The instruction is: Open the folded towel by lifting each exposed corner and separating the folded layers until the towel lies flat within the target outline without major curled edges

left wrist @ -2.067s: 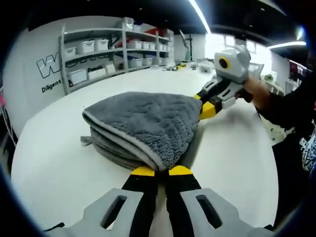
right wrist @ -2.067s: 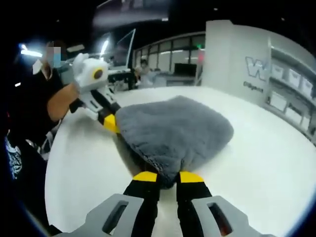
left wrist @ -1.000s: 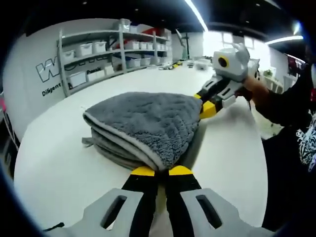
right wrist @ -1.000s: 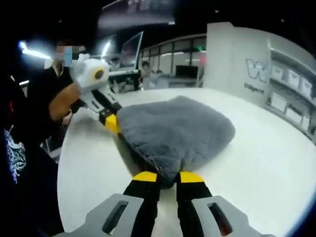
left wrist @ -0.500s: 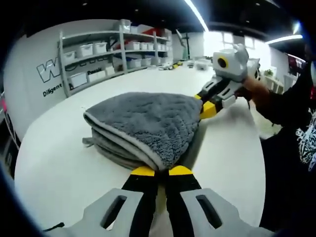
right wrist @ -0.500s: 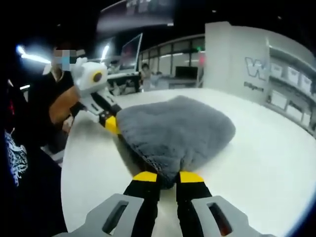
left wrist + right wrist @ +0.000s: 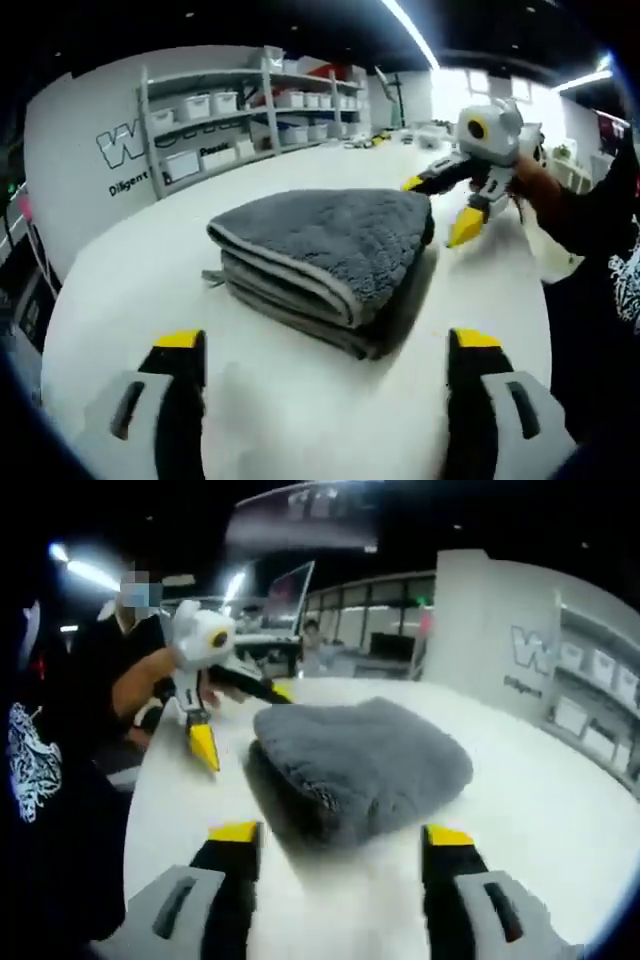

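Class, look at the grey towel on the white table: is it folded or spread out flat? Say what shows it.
Folded. The towel sits as a thick stack on the table, with several layers showing along its near edge. Both the left gripper and the right gripper are open, off it.

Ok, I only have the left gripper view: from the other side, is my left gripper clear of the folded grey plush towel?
Observer: In the right gripper view the left gripper is open wide. One yellow-tipped jaw points down at the white table. The other reaches the edge of the folded grey plush towel; I cannot tell if it touches.
Operator: And the right gripper's own jaws?
Observer: The right gripper is open, with its jaws on either side of the towel's near corner and gripping nothing.
Operator: Any edge showing there?
Observer: Yes, a pale-trimmed fold shows at that near corner.
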`<action>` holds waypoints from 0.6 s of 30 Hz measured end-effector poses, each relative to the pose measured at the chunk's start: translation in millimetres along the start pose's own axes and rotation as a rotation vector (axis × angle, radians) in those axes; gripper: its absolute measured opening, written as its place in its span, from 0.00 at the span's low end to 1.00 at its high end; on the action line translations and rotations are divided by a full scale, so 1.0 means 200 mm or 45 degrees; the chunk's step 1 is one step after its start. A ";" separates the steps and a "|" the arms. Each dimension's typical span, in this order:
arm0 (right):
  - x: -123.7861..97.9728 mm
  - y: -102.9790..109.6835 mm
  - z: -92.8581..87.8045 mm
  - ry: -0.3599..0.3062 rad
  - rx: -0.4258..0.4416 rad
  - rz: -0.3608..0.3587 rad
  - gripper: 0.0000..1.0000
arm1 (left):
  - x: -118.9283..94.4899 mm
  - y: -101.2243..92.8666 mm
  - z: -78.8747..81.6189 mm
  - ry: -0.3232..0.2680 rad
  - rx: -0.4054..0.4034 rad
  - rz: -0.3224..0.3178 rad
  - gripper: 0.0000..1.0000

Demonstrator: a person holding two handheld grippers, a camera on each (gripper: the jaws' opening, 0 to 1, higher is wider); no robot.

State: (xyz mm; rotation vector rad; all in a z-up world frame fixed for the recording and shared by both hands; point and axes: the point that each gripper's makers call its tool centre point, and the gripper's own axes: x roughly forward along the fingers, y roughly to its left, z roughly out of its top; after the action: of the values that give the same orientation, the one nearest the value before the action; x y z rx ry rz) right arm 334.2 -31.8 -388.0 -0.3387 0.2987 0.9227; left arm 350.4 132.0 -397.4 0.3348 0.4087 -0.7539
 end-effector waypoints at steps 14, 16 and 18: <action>-0.14 -0.15 0.15 -0.076 -0.059 -0.184 1.00 | -0.18 0.08 0.14 -0.166 -0.113 0.160 1.00; -0.15 -0.17 0.18 -0.075 -0.081 -0.192 1.00 | -0.19 0.06 0.15 -0.168 -0.113 0.157 1.00; -0.16 -0.18 0.21 -0.072 -0.108 -0.198 1.00 | -0.20 0.04 0.17 -0.187 -0.136 0.158 1.00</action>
State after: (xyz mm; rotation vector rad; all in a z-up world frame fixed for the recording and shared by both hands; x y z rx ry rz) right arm 348.9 -58.2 -331.3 -0.4075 0.1788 0.7920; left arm 337.7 146.8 -348.6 0.2007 0.2855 -0.6281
